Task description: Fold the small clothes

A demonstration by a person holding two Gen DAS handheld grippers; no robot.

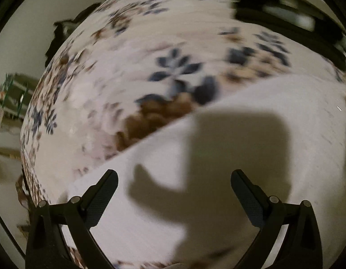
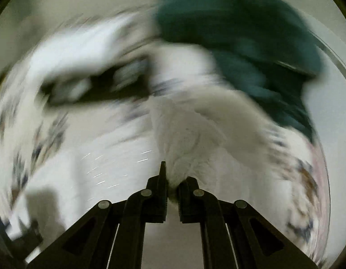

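A white garment [image 1: 251,134] lies flat on a floral bedcover [image 1: 132,62] in the left wrist view. My left gripper [image 1: 174,177] is open and empty just above it, casting a shadow on the cloth. In the right wrist view, my right gripper [image 2: 173,177] is shut on a bunched fold of the white garment [image 2: 195,139], which rises from between the fingers. This view is heavily blurred by motion.
A dark green garment [image 2: 251,44] lies beyond the white one in the right wrist view. A black-and-white object [image 1: 284,15] sits at the far right of the bed. The bed's left edge drops to the floor [image 1: 7,134].
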